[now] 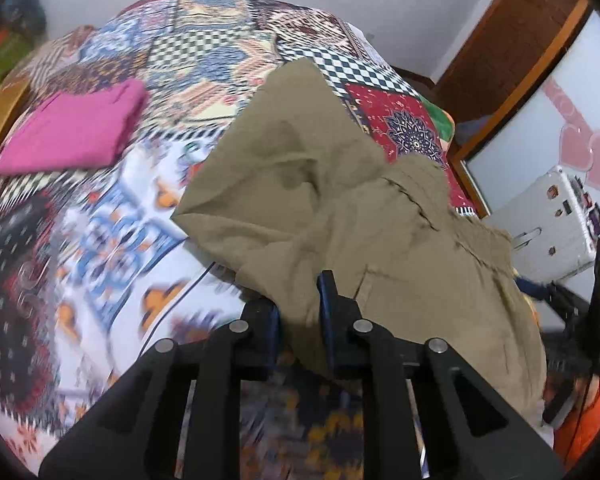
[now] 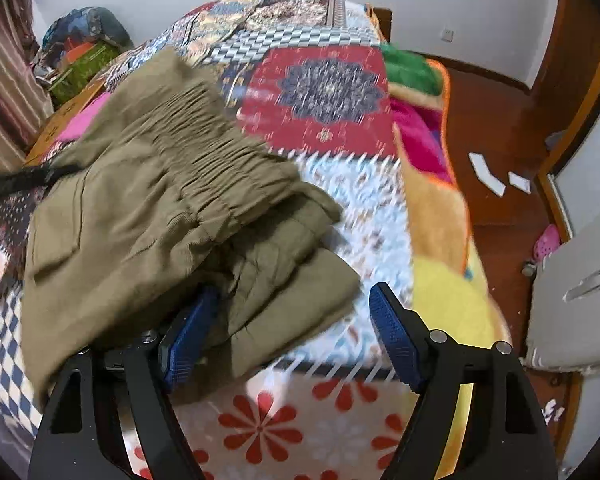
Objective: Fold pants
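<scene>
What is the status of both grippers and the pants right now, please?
Left gripper shut on khaki pants. Right gripper open, pants' edge between its fingers. Pants bunched on patchwork bedspread. Folded pink garment lies apart, not obstructing.

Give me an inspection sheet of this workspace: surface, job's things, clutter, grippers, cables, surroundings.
Surface: bed under a patchwork bedspread of many prints.
Job's things: khaki pants, partly folded and bunched, elastic waistband up; one part lifted.
Clutter: folded pink garment on the bedspread, apart from the pants; green and pink blanket at the bed's edge.
Grippers: left gripper shut on the pants' fabric; right gripper open, left pad under the pants' edge, right pad free.
Cables: thin dark cable lying over the bedspread near the left gripper.
Surroundings: white wall; dark wooden floor with white scraps; grey suitcase beside the bed.
</scene>
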`<action>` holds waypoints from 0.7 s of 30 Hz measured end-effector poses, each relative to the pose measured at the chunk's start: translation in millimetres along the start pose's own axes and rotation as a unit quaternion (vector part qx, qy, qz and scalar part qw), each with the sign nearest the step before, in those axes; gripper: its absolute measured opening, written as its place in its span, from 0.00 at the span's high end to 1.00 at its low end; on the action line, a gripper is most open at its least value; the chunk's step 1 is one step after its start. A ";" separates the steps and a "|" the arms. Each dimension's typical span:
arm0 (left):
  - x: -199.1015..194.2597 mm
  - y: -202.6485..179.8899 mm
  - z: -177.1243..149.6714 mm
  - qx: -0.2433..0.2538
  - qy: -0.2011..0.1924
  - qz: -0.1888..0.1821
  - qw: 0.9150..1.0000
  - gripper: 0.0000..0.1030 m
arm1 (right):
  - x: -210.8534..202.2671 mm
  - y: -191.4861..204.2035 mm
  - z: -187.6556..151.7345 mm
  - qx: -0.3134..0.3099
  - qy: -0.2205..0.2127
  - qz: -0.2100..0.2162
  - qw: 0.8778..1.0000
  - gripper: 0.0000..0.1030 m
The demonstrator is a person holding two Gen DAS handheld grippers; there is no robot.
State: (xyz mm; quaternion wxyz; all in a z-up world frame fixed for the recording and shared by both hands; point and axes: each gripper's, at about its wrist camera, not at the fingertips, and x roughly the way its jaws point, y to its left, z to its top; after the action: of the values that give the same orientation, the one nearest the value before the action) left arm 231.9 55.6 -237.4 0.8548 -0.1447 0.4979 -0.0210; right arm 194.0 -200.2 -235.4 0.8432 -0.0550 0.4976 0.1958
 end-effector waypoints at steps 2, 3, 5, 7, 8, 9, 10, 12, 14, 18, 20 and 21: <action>-12.2 8.1 -10.5 -0.013 -0.004 -0.001 1.000 0.84 | -15.8 1.0 5.3 0.000 -0.020 -0.005 1.000 0.28; -20.8 13.0 -18.1 -0.022 -0.007 -0.002 1.000 0.84 | -24.1 1.4 6.7 0.002 -0.029 -0.001 1.000 0.28; -32.1 19.6 -29.1 -0.033 -0.011 -0.002 0.999 0.84 | -40.7 3.1 9.8 0.010 -0.048 0.009 0.999 0.28; -44.4 22.0 -39.6 -0.043 -0.016 -0.004 0.999 0.84 | -52.8 8.3 14.0 0.013 -0.063 0.021 0.998 0.28; -47.2 22.8 -43.9 -0.046 -0.018 -0.005 0.999 0.84 | -61.0 15.3 14.9 0.010 -0.074 0.030 0.997 0.28; -53.6 23.9 -51.0 -0.049 -0.020 -0.005 0.999 0.84 | -66.1 21.6 15.7 0.004 -0.080 0.035 0.996 0.28; -59.0 24.5 -57.2 -0.051 -0.022 -0.005 0.998 0.84 | -72.2 33.9 16.1 -0.009 -0.088 0.042 0.995 0.27; -66.0 27.7 -65.2 -0.055 -0.024 -0.009 0.998 0.84 | -74.1 50.7 17.6 -0.029 -0.091 0.049 0.994 0.27; -70.8 31.2 -71.7 -0.060 -0.025 -0.013 0.998 0.84 | -68.9 70.9 16.6 -0.053 -0.087 0.056 0.993 0.27; -80.8 41.7 -85.5 -0.070 -0.027 -0.014 0.997 0.84 | -36.3 92.1 8.5 -0.073 -0.047 0.051 0.995 0.28; -83.4 49.5 -90.0 -0.077 -0.022 -0.026 0.996 0.80 | -22.2 90.3 1.5 -0.067 -0.027 0.053 0.996 0.28; -84.6 53.7 -92.1 -0.082 -0.019 -0.033 0.996 0.78 | -17.3 86.9 -2.9 -0.058 -0.020 0.059 0.996 0.28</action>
State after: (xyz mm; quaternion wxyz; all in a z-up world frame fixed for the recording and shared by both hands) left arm 104.6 101.4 -222.8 0.8480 -0.2311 0.4769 -0.0055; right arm 150.8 -126.1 -213.0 0.8354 -0.0702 0.4710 0.2745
